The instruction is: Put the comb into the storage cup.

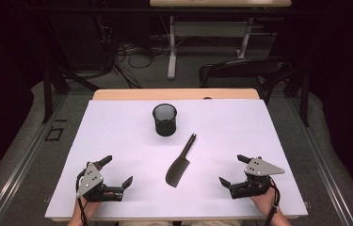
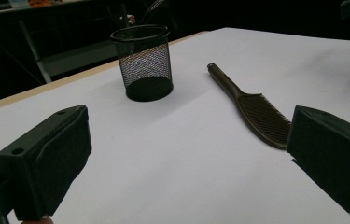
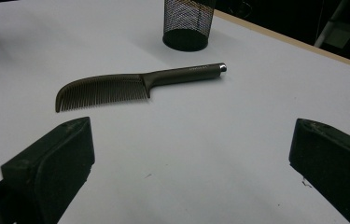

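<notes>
A dark comb [image 1: 180, 162] [image 2: 256, 109] [image 3: 130, 85] lies flat in the middle of the white table top, its handle pointing toward a black mesh cup [image 1: 164, 119] [image 2: 143, 63] [image 3: 187, 24] that stands upright behind it. My left gripper [image 1: 116, 173] [image 2: 186, 154] rests near the front left edge, jaws wide apart with nothing between them. My right gripper [image 1: 233, 170] [image 3: 191, 158] rests near the front right edge, also open and holding nothing. The comb lies between the two grippers, touched by neither.
The white sheet [image 1: 117, 136] covers a wooden table [image 1: 174, 94]. Beyond the far edge stand a black chair [image 1: 244, 70] and another desk's legs [image 1: 172, 47] with cables on the floor.
</notes>
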Tool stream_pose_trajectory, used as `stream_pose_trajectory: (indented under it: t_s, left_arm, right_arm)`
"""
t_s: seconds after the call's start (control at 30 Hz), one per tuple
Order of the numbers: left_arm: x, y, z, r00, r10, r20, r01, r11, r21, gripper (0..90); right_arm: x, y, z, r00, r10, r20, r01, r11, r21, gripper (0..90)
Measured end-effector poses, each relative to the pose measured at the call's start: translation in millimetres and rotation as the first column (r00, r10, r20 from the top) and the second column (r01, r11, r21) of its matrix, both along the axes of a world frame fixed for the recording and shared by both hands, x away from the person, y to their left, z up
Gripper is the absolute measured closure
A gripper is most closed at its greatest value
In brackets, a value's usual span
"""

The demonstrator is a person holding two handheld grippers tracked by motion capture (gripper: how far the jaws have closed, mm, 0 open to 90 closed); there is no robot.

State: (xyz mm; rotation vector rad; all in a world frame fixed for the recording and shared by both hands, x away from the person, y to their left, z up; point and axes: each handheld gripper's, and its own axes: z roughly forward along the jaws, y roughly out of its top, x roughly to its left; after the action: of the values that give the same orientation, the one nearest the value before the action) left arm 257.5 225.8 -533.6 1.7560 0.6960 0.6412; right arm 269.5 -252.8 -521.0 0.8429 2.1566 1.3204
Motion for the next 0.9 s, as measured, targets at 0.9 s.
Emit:
stream_pose_trajectory:
  t_s: [0.9]
  left_arm:
    - [-0.3, 0.4, 1.7, 0.9999, -0.009, 0.013, 0.009, 0.9999, -0.012, 0.1]
  right_arm:
    - [53.7, 24.6, 5.7, 0.9969, 0.003, -0.079, -0.004, 0.9998, -0.020, 0.0]
